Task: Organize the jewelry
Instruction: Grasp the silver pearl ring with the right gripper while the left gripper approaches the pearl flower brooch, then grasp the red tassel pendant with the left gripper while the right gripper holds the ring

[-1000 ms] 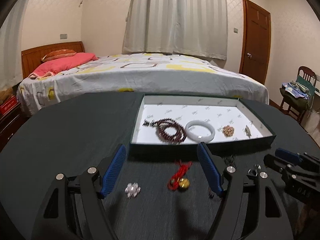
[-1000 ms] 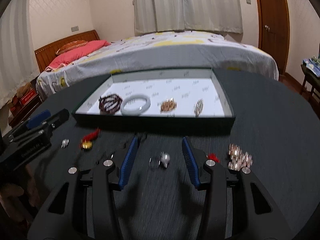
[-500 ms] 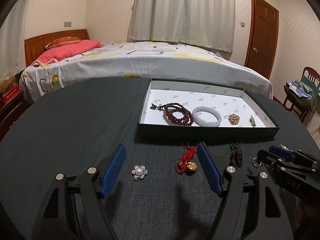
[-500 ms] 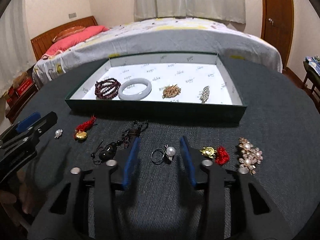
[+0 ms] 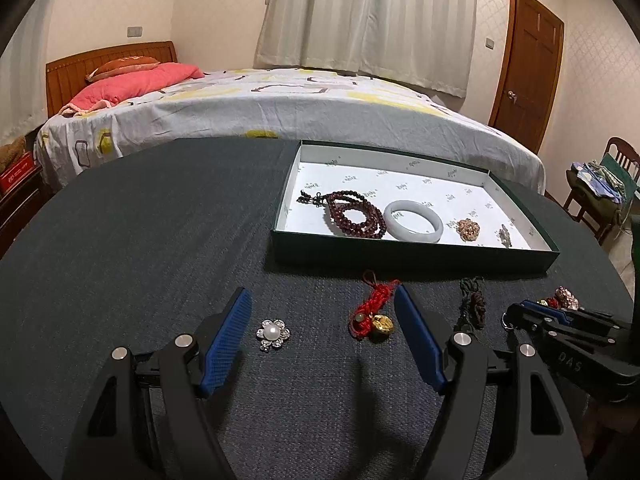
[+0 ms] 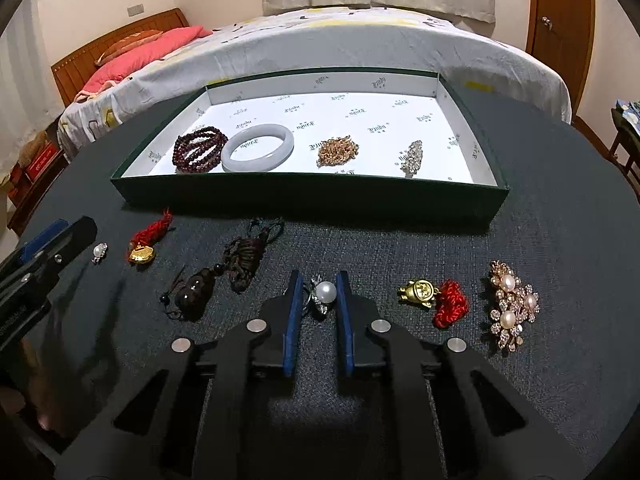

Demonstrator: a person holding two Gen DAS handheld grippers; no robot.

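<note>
In the right wrist view my right gripper [image 6: 319, 280] is closing on a pearl ring [image 6: 325, 292] that lies on the dark table, with a blue pad against each side of it. My left gripper [image 5: 322, 292] hangs open over the table with nothing held; a pearl flower brooch [image 5: 273, 334] and a red knotted cord with a gold charm [image 5: 372, 316] lie between its fingers. The green tray [image 6: 312, 200] behind holds a dark red bead bracelet [image 6: 198, 150], a pale bangle [image 6: 258, 153], a gold chain [image 6: 337, 150] and a small silver piece [image 6: 412, 158].
Loose on the table lie a dark cord pendant [image 6: 240, 260], a gold charm on red cord [image 6: 432, 296] and a large pearl brooch [image 6: 512, 304]. A bed [image 5: 280, 108] stands behind the table and a chair [image 5: 600, 184] to the right.
My right gripper's jaws have narrowed from wide apart to tight around the pearl ring, and it has come lower and nearer. The left gripper stays open, with its view tilted slightly.
</note>
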